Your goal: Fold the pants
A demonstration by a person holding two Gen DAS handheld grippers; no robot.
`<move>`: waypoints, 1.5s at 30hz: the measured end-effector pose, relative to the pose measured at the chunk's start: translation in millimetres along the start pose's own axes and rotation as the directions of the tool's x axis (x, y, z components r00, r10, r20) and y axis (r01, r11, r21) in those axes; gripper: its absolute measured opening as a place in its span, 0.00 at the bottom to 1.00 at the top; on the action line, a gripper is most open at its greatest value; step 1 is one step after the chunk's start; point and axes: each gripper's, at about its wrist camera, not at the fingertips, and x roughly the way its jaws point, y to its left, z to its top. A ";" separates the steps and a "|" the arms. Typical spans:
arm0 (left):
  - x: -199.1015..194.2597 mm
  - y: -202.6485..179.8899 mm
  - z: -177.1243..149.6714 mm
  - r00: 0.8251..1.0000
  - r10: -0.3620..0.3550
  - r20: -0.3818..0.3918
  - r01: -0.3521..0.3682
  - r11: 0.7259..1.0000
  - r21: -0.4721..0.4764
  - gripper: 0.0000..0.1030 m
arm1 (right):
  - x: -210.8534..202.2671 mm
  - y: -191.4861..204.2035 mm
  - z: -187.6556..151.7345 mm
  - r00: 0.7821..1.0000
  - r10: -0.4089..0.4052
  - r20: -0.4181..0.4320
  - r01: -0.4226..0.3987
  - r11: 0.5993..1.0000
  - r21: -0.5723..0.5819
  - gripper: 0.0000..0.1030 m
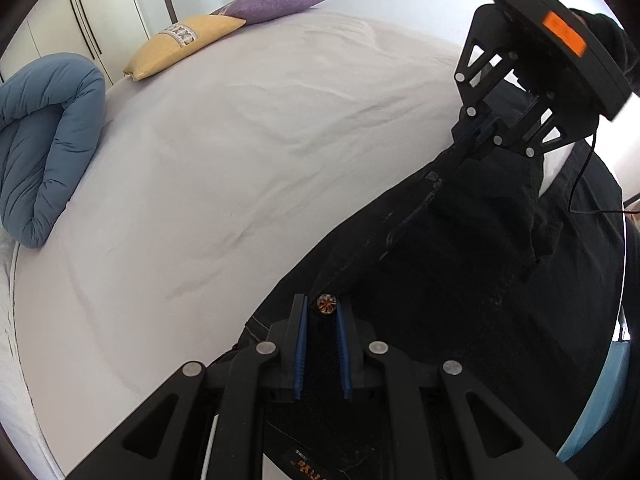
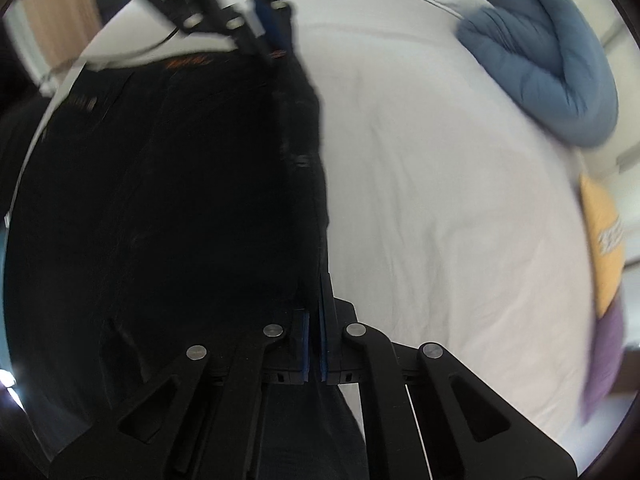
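Black pants (image 1: 460, 264) hang stretched between my two grippers over the near edge of a white bed (image 1: 224, 152). My left gripper (image 1: 322, 312) is shut on the waistband, next to an orange-patterned button (image 1: 326, 304). My right gripper (image 1: 482, 136) shows in the left wrist view at the upper right, shut on the other end of the waistband. In the right wrist view, the right gripper (image 2: 316, 308) pinches the pants (image 2: 168, 208) edge, and the left gripper (image 2: 272, 40) holds the far end, blurred.
A rolled blue duvet (image 1: 44, 144) lies at the bed's left side, also seen in the right wrist view (image 2: 548, 68). A yellow pillow (image 1: 180, 44) and a purple pillow (image 1: 276, 4) lie at the head. A cable (image 1: 580, 184) hangs from the right gripper.
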 end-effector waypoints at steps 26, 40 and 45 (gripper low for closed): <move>-22.8 -195.4 -143.1 0.982 0.117 -0.151 -0.044 0.908 0.417 0.14 | -10.7 370.0 12.5 0.928 -0.371 0.025 0.206 0.457 -0.865 0.02; -30.0 -234.3 -205.8 0.967 0.180 -0.181 -0.073 0.874 0.481 0.05 | -10.5 421.2 32.4 0.938 -0.347 0.004 0.191 0.507 -0.840 0.02; -37.7 -241.2 -212.6 0.971 0.174 -0.162 -0.082 0.885 0.459 0.05 | -11.5 422.8 33.1 0.941 -0.339 -0.007 0.187 0.534 -0.824 0.02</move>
